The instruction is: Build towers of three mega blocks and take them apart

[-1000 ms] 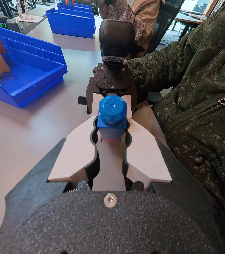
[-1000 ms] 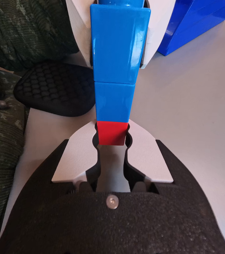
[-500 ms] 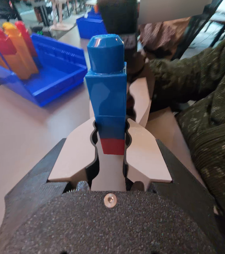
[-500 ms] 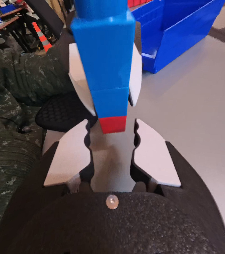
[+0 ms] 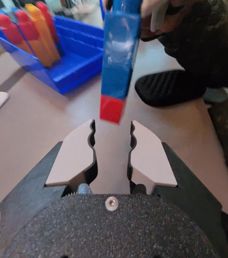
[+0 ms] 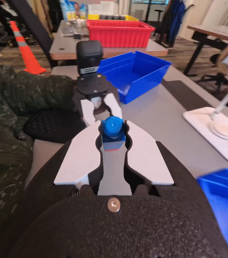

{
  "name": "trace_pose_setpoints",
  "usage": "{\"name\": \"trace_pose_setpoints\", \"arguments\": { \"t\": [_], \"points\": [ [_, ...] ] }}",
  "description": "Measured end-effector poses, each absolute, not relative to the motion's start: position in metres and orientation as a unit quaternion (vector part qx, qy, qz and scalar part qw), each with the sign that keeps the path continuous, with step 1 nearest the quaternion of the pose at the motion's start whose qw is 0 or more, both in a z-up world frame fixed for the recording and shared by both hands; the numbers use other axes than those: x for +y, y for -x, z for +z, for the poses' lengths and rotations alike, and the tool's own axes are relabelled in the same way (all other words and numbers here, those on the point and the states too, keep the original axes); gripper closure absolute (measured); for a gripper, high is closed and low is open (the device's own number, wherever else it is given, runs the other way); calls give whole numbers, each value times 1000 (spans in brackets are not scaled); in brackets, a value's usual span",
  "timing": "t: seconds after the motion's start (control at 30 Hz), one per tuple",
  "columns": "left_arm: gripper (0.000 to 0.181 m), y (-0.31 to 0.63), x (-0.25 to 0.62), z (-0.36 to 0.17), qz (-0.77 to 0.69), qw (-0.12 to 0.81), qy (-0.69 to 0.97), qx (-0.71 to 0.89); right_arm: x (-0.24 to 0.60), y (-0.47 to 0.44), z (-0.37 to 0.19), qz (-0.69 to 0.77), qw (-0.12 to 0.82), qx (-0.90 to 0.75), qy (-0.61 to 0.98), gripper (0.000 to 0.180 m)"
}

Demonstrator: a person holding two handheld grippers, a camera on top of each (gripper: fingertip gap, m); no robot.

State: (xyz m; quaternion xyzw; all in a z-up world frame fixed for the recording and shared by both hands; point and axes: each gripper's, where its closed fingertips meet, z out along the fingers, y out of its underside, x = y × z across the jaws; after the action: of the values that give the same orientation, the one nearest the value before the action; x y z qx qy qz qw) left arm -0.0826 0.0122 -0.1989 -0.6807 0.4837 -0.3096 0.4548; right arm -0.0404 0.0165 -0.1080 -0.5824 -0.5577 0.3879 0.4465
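A tower of two blue mega blocks on a red one point(image 5: 117, 69) hangs tilted just above the grey table, red end point(image 5: 111, 108) lowest. My right gripper point(image 6: 112, 122) is shut on the top blue block point(image 6: 113, 129), and I look down along the tower. One of its white fingers point(image 5: 155, 21) shows at the top of the left wrist view. My left gripper point(image 5: 112, 122) is open and empty, just short of the red block. It also shows in the right wrist view point(image 6: 102, 116), jaws apart, beyond the tower.
A blue bin point(image 5: 75, 67) holding red and orange block towers point(image 5: 40, 39) stands at the back left. A second blue bin point(image 6: 135, 78), a white lamp base point(image 6: 215, 132) and a third bin's corner point(image 6: 222, 195) lie around. A black mesh seat point(image 5: 170, 86) and a green sleeve point(image 6: 31, 92) border the table edge. The left gripper's tips are roughly 10 cm from the right gripper's.
My left gripper has opened, let go of the tower and drawn back. My right gripper, open half a second ago, has shut on the top blue block and carries the tower.
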Motion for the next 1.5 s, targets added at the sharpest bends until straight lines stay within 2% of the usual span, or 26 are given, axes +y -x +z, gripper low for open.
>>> {"name": "trace_pose_setpoints", "arguments": {
  "t": [0.1, 0.2, 0.33, 0.43, 0.67, 1.23, 1.5],
  "points": [
    [148, 102, 33, -173, -345, 529, 663, 403, 88, -4, -64, 297, 495, -504, 642, 150],
    [162, 121, 47, -159, -358, 578, 652, 336, 174, -58, -55, 191, 494, -453, 717, 150],
    [176, 133, 53, -154, -336, 608, 648, 312, 269, -128, -98, 117, 449, -372, 804, 150],
    [181, 133, 53, -156, -319, 612, 649, 320, 302, -165, -134, 91, 426, -327, 839, 150],
    [180, 123, 55, -175, -305, 592, 662, 344, 328, -208, -170, 49, 420, -271, 865, 150],
    [178, 122, 54, -174, -290, 600, 660, 348, 328, -221, -174, 77, 439, -213, 869, 141],
    [179, 121, 55, -179, -294, 593, 665, 345, 330, -220, -165, 66, 468, -217, 854, 145]
  ]
}}
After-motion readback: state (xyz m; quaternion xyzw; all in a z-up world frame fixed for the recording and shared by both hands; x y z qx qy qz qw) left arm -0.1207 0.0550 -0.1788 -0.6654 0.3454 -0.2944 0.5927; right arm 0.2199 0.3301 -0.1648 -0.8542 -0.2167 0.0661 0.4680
